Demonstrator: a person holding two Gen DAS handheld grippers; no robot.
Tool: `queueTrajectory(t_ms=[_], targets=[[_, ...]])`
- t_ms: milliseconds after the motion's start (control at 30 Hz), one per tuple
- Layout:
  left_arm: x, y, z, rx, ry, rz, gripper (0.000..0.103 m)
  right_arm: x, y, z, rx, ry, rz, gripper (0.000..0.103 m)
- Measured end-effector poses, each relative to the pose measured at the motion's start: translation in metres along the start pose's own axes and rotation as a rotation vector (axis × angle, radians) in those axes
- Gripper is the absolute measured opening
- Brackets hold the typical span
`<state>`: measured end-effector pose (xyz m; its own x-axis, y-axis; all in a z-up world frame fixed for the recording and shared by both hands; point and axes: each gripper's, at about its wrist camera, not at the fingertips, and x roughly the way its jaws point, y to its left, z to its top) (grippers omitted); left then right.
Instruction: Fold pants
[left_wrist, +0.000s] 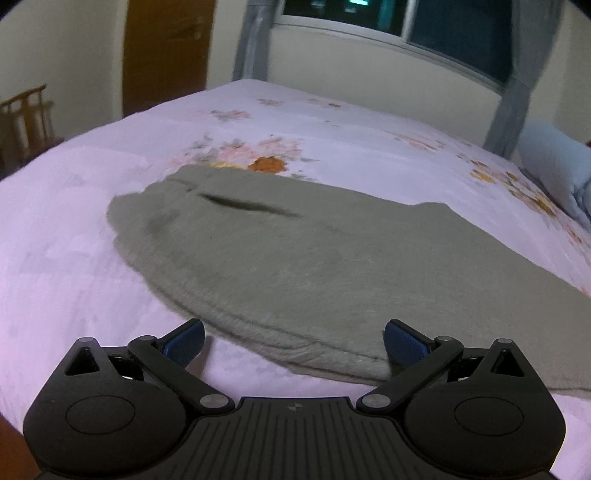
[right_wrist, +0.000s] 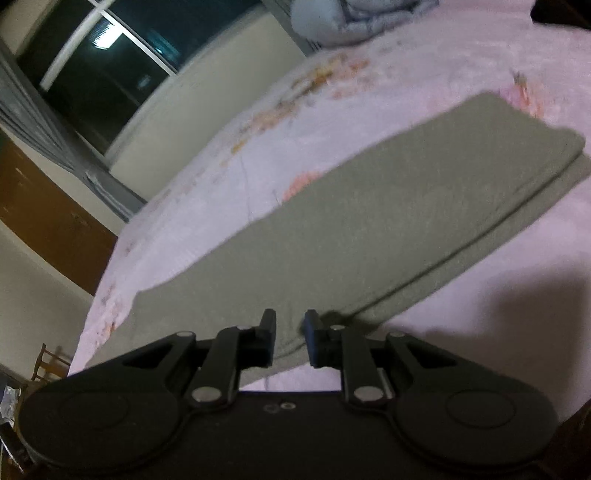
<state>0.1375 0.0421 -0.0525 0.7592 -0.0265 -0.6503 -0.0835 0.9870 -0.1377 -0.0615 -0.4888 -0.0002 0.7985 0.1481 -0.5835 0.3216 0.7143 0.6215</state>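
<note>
The pants (left_wrist: 314, 266) lie folded lengthwise on the bed (left_wrist: 74, 221), just ahead of both tools; the left gripper (left_wrist: 294, 338) gapes wide, empty, over their edge; the right gripper (right_wrist: 290, 338) is nearly closed, perhaps pinching the hem, though blur hides contact; grip both layers squarely before lifting.

Olive-grey pants (left_wrist: 295, 258) are lying flat, doubled over into two stacked layers, filling the middle and lower right of the left wrist frame; a dark pocket slit is showing toward the upper left.
</note>
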Motion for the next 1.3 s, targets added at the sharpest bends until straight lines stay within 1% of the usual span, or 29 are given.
queueTrajectory(t_ms=[167,233,300,433,567,600,767,833,867,900,933,1000,1033,1067,1133,1167,1233,1267,1300], targets=[[0.007,0.006,-0.001,-0.034,0.015,-0.022,0.103,0.000,-0.015,0.003,0.092,0.007,0.026,0.010],[0.010,0.006,-0.001,-0.038,0.021,-0.025,0.103,0.008,-0.024,0.004,0.155,0.049,0.028,0.010],[0.012,0.006,-0.001,-0.043,0.028,-0.029,0.103,0.013,-0.029,0.005,0.179,0.067,0.033,0.010],[0.012,0.009,-0.002,-0.060,0.036,-0.039,0.103,0.014,-0.032,0.003,0.225,0.075,0.045,0.011],[0.013,0.009,-0.002,-0.064,0.035,-0.043,0.103,0.003,-0.036,-0.003,0.237,0.077,0.054,0.012],[0.015,0.009,-0.002,-0.067,0.038,-0.042,0.103,0.004,-0.038,-0.004,0.251,0.081,0.050,0.010],[0.014,0.008,-0.002,-0.062,0.040,-0.040,0.103,0.011,-0.047,0.002,0.304,0.049,0.065,0.011],[0.014,0.009,-0.002,-0.067,0.042,-0.042,0.103,0.015,-0.047,0.004,0.310,0.040,0.068,0.011],[0.014,0.008,-0.002,-0.066,0.043,-0.040,0.103,0.018,-0.046,0.005,0.304,0.039,0.065,0.009],[0.014,0.007,-0.001,-0.064,0.041,-0.038,0.103,0.018,-0.044,0.005,0.290,0.033,0.058,0.001],[0.012,0.008,-0.001,-0.060,0.034,-0.041,0.103,0.015,-0.041,0.005,0.271,0.022,0.058,0.000],[0.007,0.006,-0.002,-0.034,0.009,-0.052,0.103,0.004,-0.028,0.005,0.207,-0.011,0.062,0.000],[0.006,0.005,-0.002,-0.019,0.010,-0.050,0.103,-0.001,-0.024,0.004,0.179,-0.020,0.055,0.000],[0.008,0.005,-0.003,-0.014,0.018,-0.048,0.103,-0.004,-0.024,0.003,0.175,-0.009,0.035,0.000],[0.013,0.007,-0.002,-0.038,0.039,-0.054,0.103,0.005,-0.032,-0.002,0.196,0.051,-0.041,0.000],[0.015,0.008,-0.001,-0.047,0.046,-0.054,0.103,0.011,-0.037,-0.003,0.223,0.064,-0.059,0.000],[0.015,0.007,0.000,-0.039,0.049,-0.051,0.103,0.015,-0.040,0.000,0.263,0.084,-0.058,0.000],[0.014,0.007,0.000,-0.032,0.046,-0.051,0.103,0.011,-0.040,0.002,0.271,0.081,-0.041,0.000],[0.013,0.008,-0.001,-0.029,0.042,-0.050,0.103,0.002,-0.042,0.004,0.279,0.060,-0.023,0.011]])
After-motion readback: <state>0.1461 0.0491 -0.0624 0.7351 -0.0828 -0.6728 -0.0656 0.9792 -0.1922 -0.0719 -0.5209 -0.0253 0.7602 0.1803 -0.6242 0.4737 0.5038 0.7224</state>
